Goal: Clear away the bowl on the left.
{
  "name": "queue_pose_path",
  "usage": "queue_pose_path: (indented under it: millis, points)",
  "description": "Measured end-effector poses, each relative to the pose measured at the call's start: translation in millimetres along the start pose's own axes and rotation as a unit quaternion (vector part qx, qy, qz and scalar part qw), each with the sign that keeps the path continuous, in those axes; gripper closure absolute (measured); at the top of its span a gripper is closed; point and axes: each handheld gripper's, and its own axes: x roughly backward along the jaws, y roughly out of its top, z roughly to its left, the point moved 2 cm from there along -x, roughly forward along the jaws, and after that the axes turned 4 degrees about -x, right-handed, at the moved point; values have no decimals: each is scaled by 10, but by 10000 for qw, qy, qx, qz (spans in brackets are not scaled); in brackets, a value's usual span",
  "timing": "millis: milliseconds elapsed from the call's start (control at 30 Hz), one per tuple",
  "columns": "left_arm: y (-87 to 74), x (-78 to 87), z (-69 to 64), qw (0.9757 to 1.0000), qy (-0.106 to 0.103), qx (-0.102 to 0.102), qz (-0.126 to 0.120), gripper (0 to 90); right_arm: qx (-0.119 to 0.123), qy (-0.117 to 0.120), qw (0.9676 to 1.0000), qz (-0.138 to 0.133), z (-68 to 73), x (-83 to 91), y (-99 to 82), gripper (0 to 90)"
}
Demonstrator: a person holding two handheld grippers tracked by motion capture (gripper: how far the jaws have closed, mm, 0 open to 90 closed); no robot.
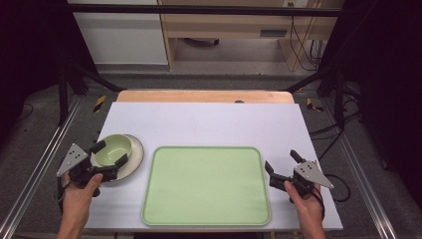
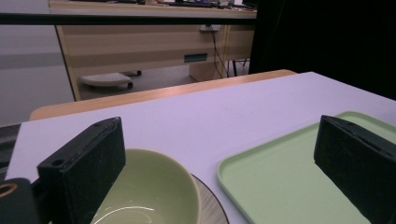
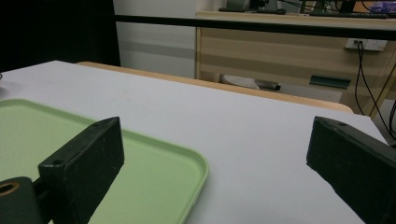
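A pale green bowl (image 1: 113, 149) sits on a cream plate with a dark rim (image 1: 135, 159) at the table's left. My left gripper (image 1: 110, 154) is open, its jaws reaching over the bowl's near left side; in the left gripper view the bowl (image 2: 154, 191) lies between and below the jaws. An empty light green tray (image 1: 206, 185) lies in the middle near the front edge. My right gripper (image 1: 282, 162) is open just right of the tray, nothing between its jaws; the tray's corner (image 3: 140, 168) shows in the right gripper view.
The white tabletop (image 1: 209, 122) stretches behind the tray to a wooden strip (image 1: 204, 96) at the far edge. Black frame posts (image 1: 62, 89) stand at both sides. Wooden furniture and cables (image 1: 303, 45) lie beyond the table.
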Motion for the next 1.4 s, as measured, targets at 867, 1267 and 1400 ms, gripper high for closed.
queue_pose_path:
  millis: [867, 1267, 1400]
  points:
    - [74, -166, 560, 9871, 1220, 170, 1026, 78, -50, -32, 10000, -33, -10, 23, 9, 49]
    - [-49, -154, 630, 9784, 1483, 356, 1398, 105, -61, -53, 10000, -15, -23, 38, 7, 49]
    - [-94, -141, 670, 9729, 1637, 477, 1563, 127, -49, -42, 10000, -13, -16, 29, 4, 49]
